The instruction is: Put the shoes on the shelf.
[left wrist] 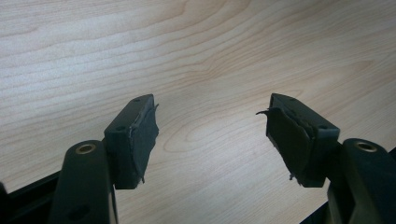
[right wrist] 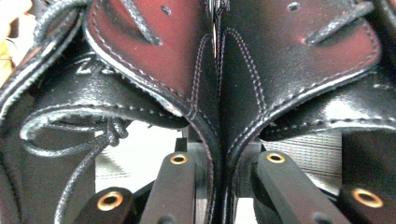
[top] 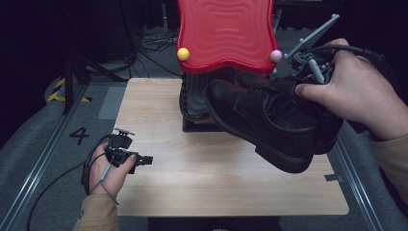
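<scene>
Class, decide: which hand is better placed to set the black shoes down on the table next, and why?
The right: its tongs already pinch both black shoes together above the table. The left tongs are open and empty.

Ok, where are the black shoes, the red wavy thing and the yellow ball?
black shoes (top: 269, 122), high view, on the side leather of the nearer shoe.
red wavy thing (top: 225, 31), high view, middle of its ridged red face.
yellow ball (top: 183, 54), high view, centre of the ball.
</scene>
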Action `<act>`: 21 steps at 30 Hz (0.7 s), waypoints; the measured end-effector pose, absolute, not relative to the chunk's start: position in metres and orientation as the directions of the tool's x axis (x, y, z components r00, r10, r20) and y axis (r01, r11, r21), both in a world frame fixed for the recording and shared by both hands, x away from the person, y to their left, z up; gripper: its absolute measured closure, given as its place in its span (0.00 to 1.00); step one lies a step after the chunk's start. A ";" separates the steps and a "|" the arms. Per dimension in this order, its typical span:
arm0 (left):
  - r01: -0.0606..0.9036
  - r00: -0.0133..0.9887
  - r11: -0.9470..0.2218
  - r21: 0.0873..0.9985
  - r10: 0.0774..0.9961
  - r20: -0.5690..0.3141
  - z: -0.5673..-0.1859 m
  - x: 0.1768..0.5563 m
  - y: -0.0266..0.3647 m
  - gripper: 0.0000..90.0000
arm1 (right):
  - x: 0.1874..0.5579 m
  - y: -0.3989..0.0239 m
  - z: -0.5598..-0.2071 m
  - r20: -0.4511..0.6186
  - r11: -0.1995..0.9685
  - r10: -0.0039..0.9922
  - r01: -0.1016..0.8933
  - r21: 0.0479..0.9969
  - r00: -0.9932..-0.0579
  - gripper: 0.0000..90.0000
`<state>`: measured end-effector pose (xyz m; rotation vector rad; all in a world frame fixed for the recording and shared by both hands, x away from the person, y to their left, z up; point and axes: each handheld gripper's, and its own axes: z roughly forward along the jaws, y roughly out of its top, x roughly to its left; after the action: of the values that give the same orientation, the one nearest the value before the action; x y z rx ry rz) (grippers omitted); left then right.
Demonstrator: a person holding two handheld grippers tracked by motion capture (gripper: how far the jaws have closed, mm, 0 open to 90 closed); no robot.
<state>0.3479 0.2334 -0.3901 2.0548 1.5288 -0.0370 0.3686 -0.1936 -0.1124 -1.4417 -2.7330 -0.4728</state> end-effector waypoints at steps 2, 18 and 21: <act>0.887 0.346 -0.182 0.424 0.870 -0.351 -0.389 0.348 0.234 0.38 | 0.370 -0.192 -0.106 0.162 0.527 0.803 0.810 0.257 -0.574 0.90; 0.887 0.356 -0.186 0.423 0.859 -0.367 -0.390 0.355 0.232 0.38 | 0.385 -0.177 -0.046 0.152 0.479 0.830 0.825 0.301 -0.537 0.90; 0.888 0.353 -0.182 0.421 0.857 -0.374 -0.391 0.355 0.234 0.38 | 0.398 -0.171 -0.030 0.131 0.452 0.849 0.832 0.321 -0.511 0.90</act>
<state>0.3552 0.2339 -0.3911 2.0456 1.5127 -0.0703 0.3980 -0.1710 -0.0300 -1.5755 -2.7177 -0.5571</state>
